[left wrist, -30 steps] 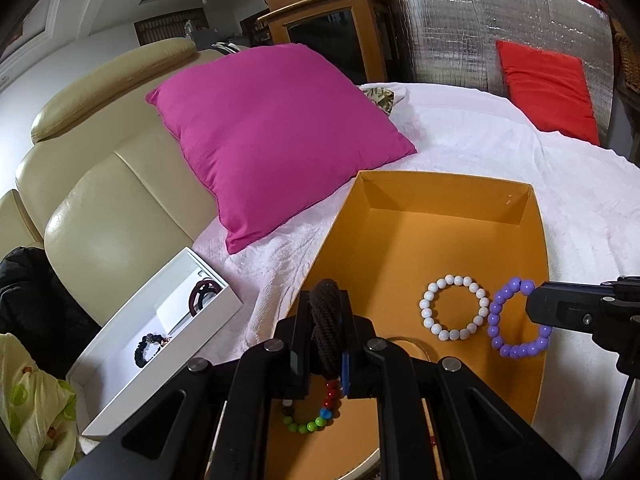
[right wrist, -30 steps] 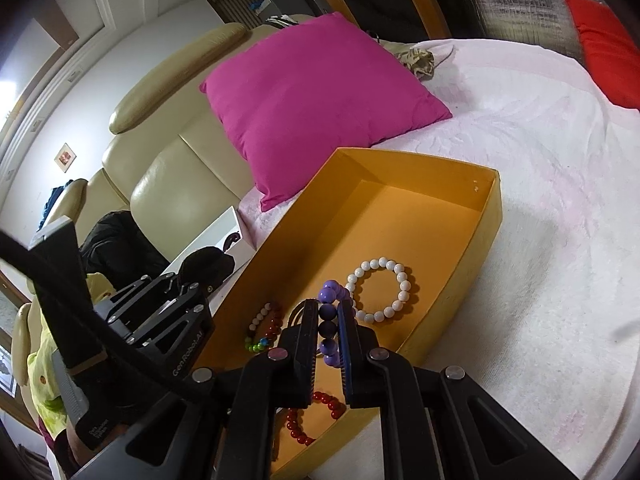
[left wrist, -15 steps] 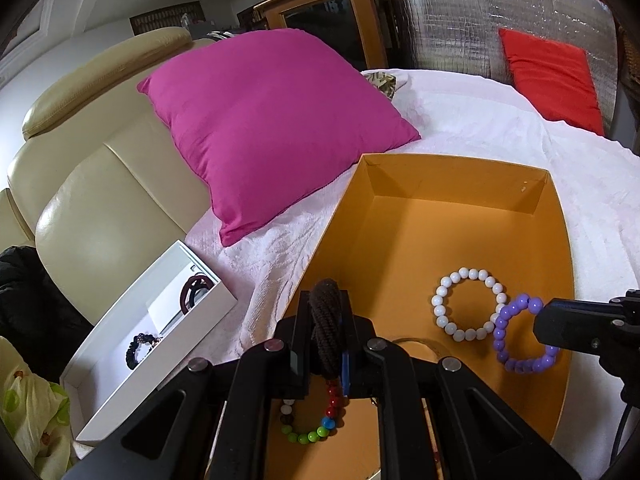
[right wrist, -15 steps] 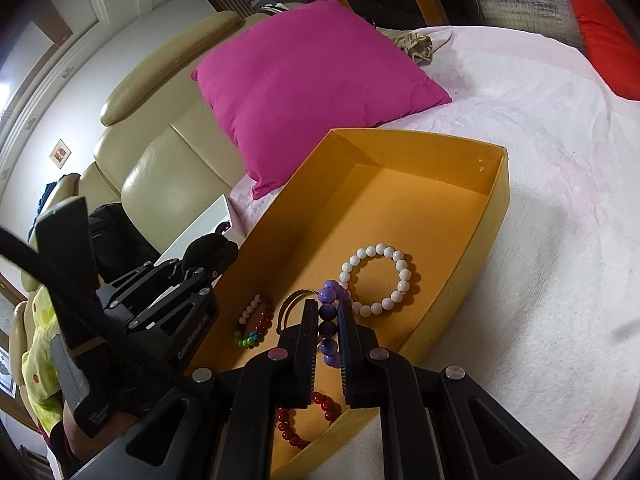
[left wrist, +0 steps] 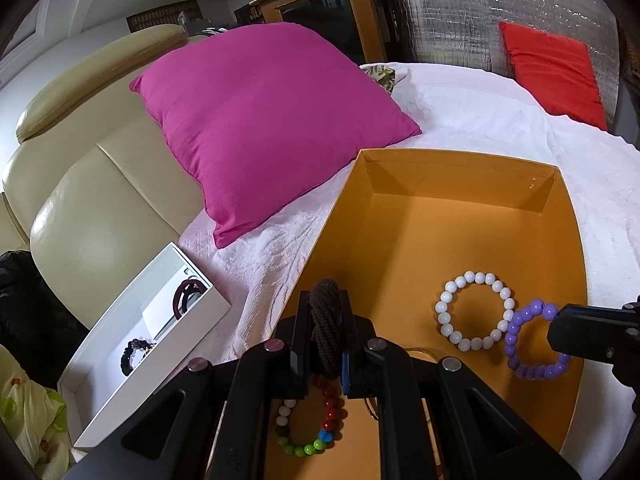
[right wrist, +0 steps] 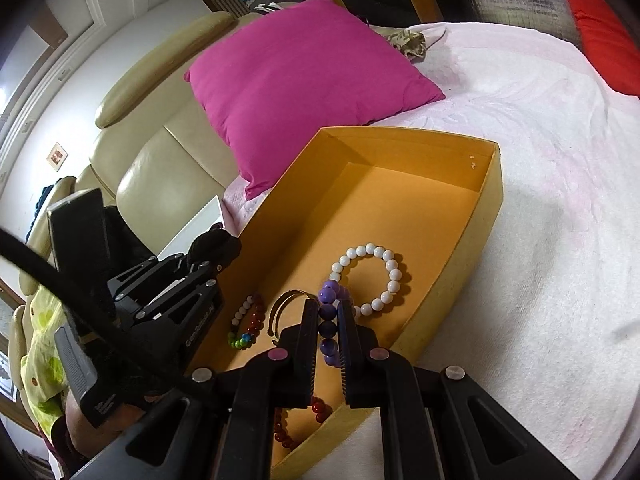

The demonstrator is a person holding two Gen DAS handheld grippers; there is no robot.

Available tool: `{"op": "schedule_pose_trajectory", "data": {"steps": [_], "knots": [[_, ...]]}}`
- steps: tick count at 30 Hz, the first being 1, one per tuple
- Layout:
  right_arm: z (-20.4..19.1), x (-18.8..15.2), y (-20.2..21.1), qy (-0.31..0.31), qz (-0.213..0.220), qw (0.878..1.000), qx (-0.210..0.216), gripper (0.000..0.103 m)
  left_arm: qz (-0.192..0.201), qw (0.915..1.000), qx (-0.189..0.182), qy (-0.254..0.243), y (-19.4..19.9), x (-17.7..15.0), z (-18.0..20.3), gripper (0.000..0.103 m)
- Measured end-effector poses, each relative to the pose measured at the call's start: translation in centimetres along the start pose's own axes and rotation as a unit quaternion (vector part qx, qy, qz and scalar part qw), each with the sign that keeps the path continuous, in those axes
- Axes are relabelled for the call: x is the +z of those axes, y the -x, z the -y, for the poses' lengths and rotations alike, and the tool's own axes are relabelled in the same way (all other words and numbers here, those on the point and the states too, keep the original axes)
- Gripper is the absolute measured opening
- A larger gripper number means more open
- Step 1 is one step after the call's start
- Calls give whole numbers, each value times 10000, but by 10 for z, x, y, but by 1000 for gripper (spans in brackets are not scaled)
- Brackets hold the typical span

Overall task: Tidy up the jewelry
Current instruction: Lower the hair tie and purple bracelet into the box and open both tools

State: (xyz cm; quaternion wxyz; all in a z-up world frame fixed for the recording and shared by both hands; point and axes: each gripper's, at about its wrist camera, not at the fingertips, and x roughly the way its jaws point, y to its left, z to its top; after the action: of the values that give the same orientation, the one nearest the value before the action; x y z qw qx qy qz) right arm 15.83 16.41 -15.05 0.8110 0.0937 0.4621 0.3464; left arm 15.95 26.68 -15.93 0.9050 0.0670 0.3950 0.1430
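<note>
An open orange box (left wrist: 460, 216) (right wrist: 452, 216) lies on the white bedspread. In it are a white bead bracelet (left wrist: 474, 312) (right wrist: 370, 278), a multicolour bead bracelet (left wrist: 310, 428) (right wrist: 246, 326), a gold bangle (right wrist: 286, 306) and a red bead bracelet (right wrist: 298, 420). My left gripper (left wrist: 326, 336) is shut on a dark brown braided bracelet (left wrist: 326, 320) above the box's near left corner. My right gripper (right wrist: 329, 328) is shut on a purple bead bracelet (right wrist: 328, 312) (left wrist: 532, 340) and holds it over the box floor beside the white one.
A white box (left wrist: 132, 336) with a dark red bracelet (left wrist: 188, 292) and a black one (left wrist: 134, 354) lies left of the orange box. A magenta pillow (left wrist: 260, 120) leans on the cream sofa (left wrist: 88, 200). A red cushion (left wrist: 556, 72) is at the far right.
Both grippers have drawn back and up a little with their bracelets still held. The purple bracelet hangs slightly lower in the box. The box contents have not moved.
</note>
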Motion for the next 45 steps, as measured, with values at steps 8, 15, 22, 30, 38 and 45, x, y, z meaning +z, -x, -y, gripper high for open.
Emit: {"op": "schedule_pose_trajectory", "data": {"steps": [8, 15, 22, 30, 38, 45], "knots": [[1, -2, -4, -33, -48, 10000, 23, 10, -115, 9999, 35, -42, -8, 1, 3, 11], [2, -3, -8, -65, -80, 9999, 18, 10, -269, 9996, 56, -65, -16, -3, 4, 11], [0, -4, -9, -42, -99, 9999, 32, 10, -349, 9994, 53, -61, -22, -6, 3, 11], [1, -6, -11, -53, -136, 9999, 48, 10, -439, 9990, 57, -72, -27, -9, 3, 11], [1, -7, -13, -65, -162, 9998, 66, 10, -509, 9987, 50, -87, -33, -10, 3, 11], [2, -7, -18, -103, -222, 9996, 104, 10, -572, 9983, 56, -75, -36, -12, 3, 11]]}}
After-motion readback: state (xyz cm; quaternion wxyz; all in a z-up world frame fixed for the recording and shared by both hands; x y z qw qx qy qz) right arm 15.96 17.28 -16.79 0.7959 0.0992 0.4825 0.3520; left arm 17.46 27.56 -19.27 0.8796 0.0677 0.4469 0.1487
